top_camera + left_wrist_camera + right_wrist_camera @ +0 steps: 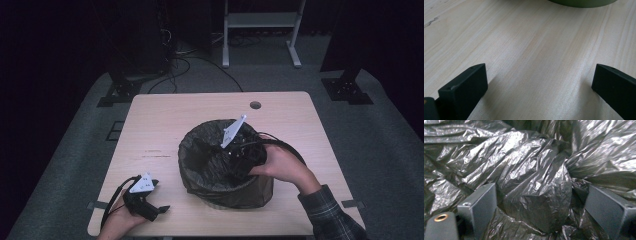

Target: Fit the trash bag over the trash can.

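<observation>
Wood makes up the pale counter [165, 125], and near its middle stands a round bin [250, 196] lined with a crinkly black bag [197, 150]. Down inside the bin, the right gripper [540, 202] has its fingers [482, 207] spread wide around a puffy bump of the bag, with nothing squeezed between them. Over by the near left corner, the left gripper [539, 82] sits low over bare wood, fingers [466, 87] wide apart and holding nothing.

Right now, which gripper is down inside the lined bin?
The right gripper. It reaches into the bin, open jaws around a bulge of the black bag. The left gripper sits open over bare table, outside the bin.
</observation>
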The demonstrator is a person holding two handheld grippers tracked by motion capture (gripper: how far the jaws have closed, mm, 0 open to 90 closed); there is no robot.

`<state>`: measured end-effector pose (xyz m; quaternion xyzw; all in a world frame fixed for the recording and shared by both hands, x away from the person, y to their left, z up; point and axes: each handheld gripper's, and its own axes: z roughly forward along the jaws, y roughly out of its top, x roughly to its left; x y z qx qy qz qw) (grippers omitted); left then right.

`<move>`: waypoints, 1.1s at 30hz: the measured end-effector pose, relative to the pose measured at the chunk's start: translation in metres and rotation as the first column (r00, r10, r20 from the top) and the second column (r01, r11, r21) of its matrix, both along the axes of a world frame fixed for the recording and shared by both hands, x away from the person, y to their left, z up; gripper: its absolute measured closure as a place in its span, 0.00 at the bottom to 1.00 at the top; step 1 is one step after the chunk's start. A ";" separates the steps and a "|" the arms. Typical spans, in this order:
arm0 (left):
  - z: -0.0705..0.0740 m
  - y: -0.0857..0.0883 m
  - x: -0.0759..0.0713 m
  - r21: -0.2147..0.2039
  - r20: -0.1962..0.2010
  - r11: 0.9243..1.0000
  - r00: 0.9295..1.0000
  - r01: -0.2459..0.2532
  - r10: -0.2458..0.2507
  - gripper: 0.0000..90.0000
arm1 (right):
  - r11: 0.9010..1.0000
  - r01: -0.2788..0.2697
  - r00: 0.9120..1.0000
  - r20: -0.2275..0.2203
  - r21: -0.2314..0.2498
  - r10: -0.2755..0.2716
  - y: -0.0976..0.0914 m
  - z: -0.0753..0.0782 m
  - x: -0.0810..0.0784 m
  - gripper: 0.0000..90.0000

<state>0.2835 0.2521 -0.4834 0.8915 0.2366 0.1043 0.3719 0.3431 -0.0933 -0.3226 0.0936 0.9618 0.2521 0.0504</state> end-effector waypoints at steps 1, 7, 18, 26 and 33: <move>0.000 0.000 0.000 0.000 0.000 1.000 1.000 0.000 0.000 0.00 | 1.000 0.001 1.000 -0.012 -0.016 -0.002 0.001 0.000 0.000 0.11; 0.000 0.000 0.000 -0.001 -0.001 1.000 1.000 0.000 0.000 0.00 | 0.998 0.000 0.999 -0.035 -0.058 -0.002 0.002 -0.002 0.001 0.11; 0.000 0.000 0.000 -0.001 -0.001 1.000 1.000 0.000 0.000 0.00 | 0.997 0.011 1.000 0.018 0.073 -0.012 0.000 0.019 -0.001 0.11; 0.000 0.000 0.000 -0.001 -0.001 1.000 1.000 0.000 0.000 0.00 | 0.986 0.010 0.999 0.040 0.165 -0.016 0.022 0.042 0.001 0.11; 0.000 0.000 0.000 -0.001 -0.001 1.000 1.000 0.000 0.000 0.00 | 0.994 0.034 0.999 0.002 0.102 -0.034 0.046 0.024 0.019 0.10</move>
